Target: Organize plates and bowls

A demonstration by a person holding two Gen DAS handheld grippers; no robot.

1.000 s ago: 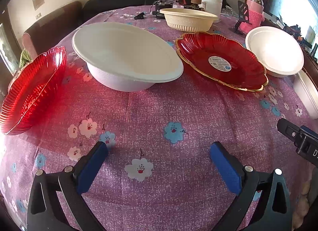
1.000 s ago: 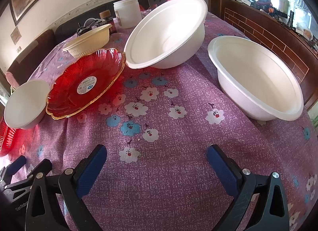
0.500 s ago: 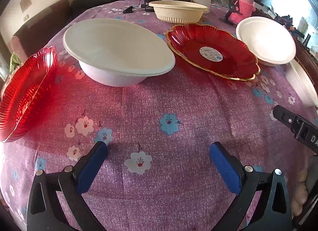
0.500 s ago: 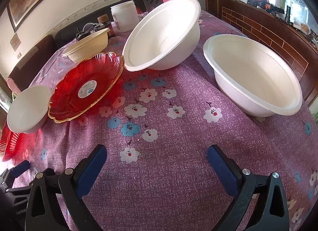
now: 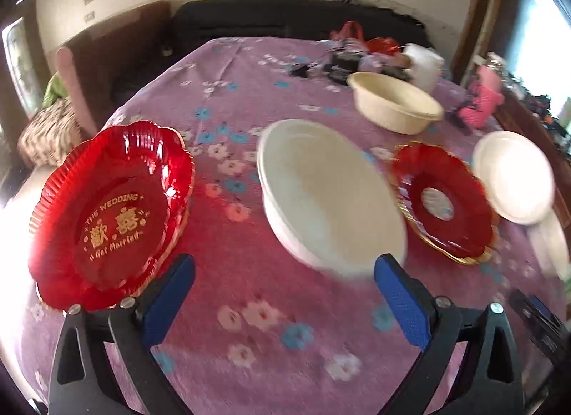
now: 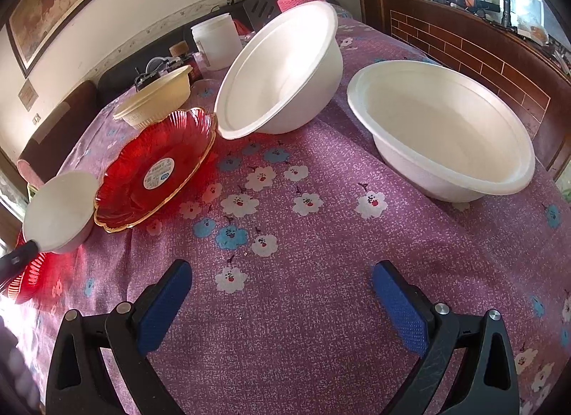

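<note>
- Your left tongs [image 5: 283,302] hang over the purple flowered surface [image 5: 249,308], jaws wide but closing a little, with only cloth between the blue pads.
- Just left of those tongs sits a red plate with gold lettering [image 5: 110,215], its near rim right at the left pad [image 5: 167,302]; whether they touch, you cannot tell from here.
- Straight ahead of the left tongs lies a white bowl [image 5: 328,193], blurred in the left wrist view, its near edge close by the right pad.
- To the right of that bowl comes a red plate with a gold rim [image 5: 442,208], a round sticker at its middle, and beyond it to the right a second white bowl [image 5: 514,176].
- Far on the surface stands a cream bowl [image 5: 396,104], with dark clutter, a white tub [image 5: 426,69] and a pink-sleeved flask [image 5: 481,94] behind and beside it.
- Your right tongs [image 6: 280,302] hover above bare cloth too, jaws spread apart and gripping nothing.
- Ahead of them on the right rests a third white bowl [image 6: 442,136], upright, near the surface's right edge.
- The second white bowl shows at the far middle of that view, looking tipped with its mouth to the left.
- The gold-rimmed plate lies left of it, just beside its rim.
- At far left the first bowl sits by that plate, with a tip of the left tongs poking in below it.
</note>
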